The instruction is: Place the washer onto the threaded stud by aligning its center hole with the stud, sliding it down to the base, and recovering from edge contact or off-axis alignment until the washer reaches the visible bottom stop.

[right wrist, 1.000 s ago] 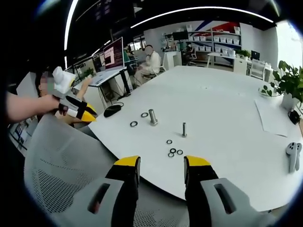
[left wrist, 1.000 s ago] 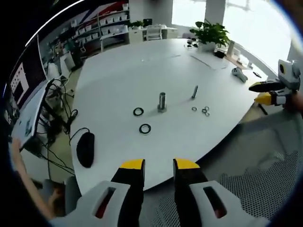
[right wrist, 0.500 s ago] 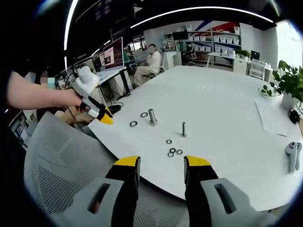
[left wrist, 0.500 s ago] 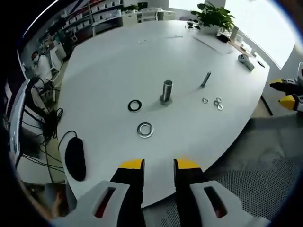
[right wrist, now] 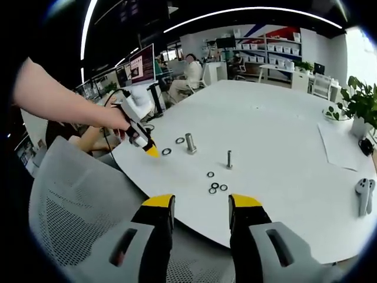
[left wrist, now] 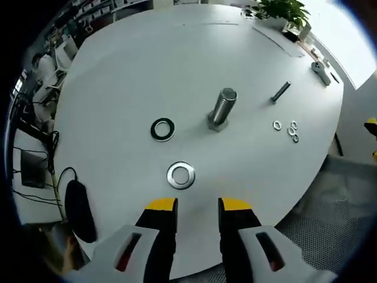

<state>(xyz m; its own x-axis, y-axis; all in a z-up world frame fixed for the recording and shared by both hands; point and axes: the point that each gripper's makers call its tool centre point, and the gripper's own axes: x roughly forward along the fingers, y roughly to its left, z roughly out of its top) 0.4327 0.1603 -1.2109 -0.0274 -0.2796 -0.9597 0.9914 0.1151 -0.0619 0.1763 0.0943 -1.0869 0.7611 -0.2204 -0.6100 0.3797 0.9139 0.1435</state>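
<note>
A big threaded stud (left wrist: 222, 109) stands upright on the white table (left wrist: 118, 76). A silver washer (left wrist: 181, 175) lies flat just ahead of my left gripper (left wrist: 198, 206), which is open and holds nothing. A black washer (left wrist: 162, 129) lies farther on, left of the stud. In the right gripper view, a hand holds the left gripper (right wrist: 152, 151) low over the table edge beside a washer (right wrist: 166, 152), with the stud (right wrist: 190, 143) behind it. My right gripper (right wrist: 200, 203) is open, held back over a chair, well short of the table.
A thin bolt (left wrist: 280, 91) and several small washers (left wrist: 291, 131) lie right of the stud. A black mouse (left wrist: 78, 209) sits near the table's left edge. A grey mesh chair (right wrist: 70, 230) is below the right gripper. A plant (right wrist: 359, 106), paper (right wrist: 339, 147) and a white device (right wrist: 365, 194) sit far right.
The left gripper has come forward over the table edge and down toward the silver washer. The right gripper has stayed put.
</note>
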